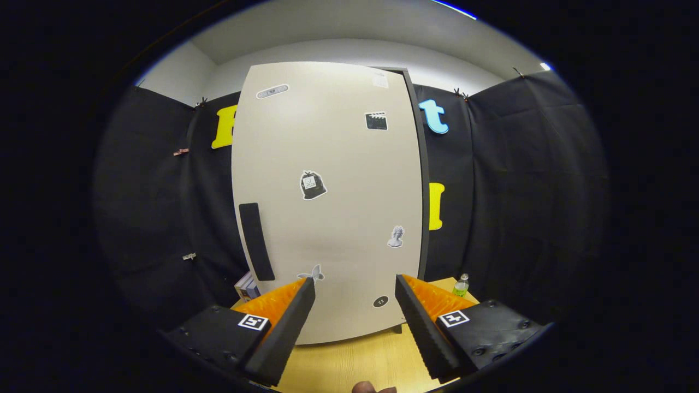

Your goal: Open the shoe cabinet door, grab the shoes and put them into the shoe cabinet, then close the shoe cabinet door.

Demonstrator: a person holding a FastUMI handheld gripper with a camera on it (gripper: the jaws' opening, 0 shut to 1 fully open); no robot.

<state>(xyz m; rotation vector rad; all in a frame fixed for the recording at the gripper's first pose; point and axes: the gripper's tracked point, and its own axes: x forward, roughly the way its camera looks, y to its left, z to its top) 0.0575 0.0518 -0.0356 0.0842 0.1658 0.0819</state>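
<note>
Tool (355, 286) fingers are spread apart with nothing between them, hovering over the worktop (360, 357). Shoe cabinet door (327, 202) stands shut just ahead. Looks like a stiff, light panel; I'd pull at the dark handle strip (256, 241) by its left edge.

Gripper view faces the shoe cabinet door (327, 202) squarely, seemingly near.

A light wooden table (355, 363) carries the shoe cabinet (327, 207), a small bottle (461, 285) and books (247, 286).
</note>
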